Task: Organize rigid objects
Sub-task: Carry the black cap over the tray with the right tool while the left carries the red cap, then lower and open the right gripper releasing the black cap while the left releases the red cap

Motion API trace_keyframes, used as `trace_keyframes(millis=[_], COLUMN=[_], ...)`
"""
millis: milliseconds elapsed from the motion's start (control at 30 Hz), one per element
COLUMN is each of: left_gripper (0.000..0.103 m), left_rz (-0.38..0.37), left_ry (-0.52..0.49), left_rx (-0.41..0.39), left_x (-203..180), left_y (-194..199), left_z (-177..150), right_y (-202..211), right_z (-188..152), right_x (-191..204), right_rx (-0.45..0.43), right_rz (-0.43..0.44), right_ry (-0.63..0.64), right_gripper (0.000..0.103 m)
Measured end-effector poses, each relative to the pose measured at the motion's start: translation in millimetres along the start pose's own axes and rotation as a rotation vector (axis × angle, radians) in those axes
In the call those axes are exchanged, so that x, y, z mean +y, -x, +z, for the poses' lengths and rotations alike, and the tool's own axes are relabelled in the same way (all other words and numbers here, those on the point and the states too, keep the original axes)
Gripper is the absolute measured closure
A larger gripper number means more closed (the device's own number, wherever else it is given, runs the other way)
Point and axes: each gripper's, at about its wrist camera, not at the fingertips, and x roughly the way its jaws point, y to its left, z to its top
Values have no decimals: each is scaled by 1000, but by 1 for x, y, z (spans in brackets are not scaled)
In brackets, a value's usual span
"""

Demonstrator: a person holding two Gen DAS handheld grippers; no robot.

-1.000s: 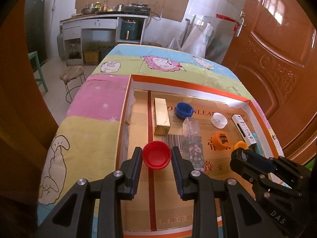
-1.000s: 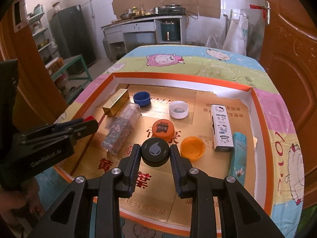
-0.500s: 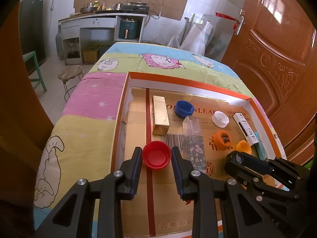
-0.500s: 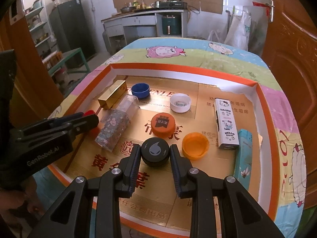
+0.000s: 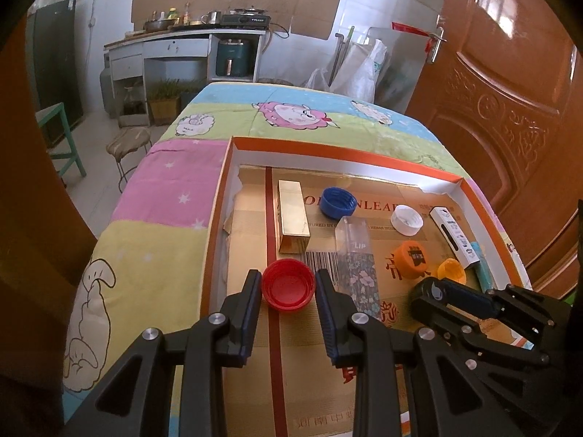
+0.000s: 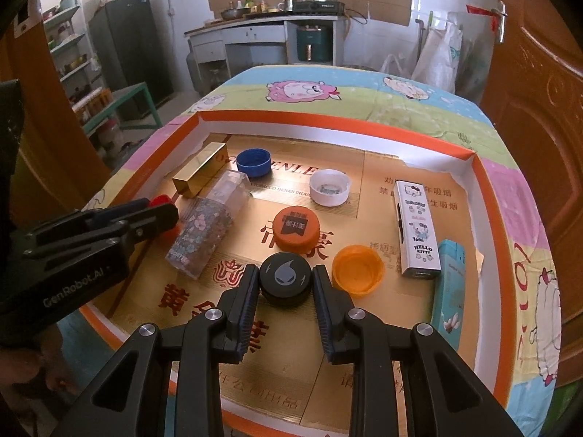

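Left wrist view shows the left gripper (image 5: 288, 287) with jaws clenched on a red cap (image 5: 288, 285) inside the orange-rimmed tray (image 5: 364, 153), while the right gripper (image 6: 286, 284) jaws grasp a black cap (image 6: 286, 281) there.
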Motion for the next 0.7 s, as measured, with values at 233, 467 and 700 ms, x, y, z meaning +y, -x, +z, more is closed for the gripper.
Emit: trace_keyframes(millis=[233, 467, 700], left_gripper=[73, 67, 59], left_rz=[10, -5, -17], left_ry=[-40, -32, -15], left_rx=[-15, -30, -45], left_x=[-5, -3, -1], left_y=[-1, 1, 7], left_z=[-2, -3, -2], right_y=[-2, -2, 0], right_z=[0, 0, -1], right_x=[1, 3, 2], right_rx=[2, -10, -22], right_rz=[-10, -9, 2], right_ry=[15, 17, 7], right_gripper=[72, 71, 60])
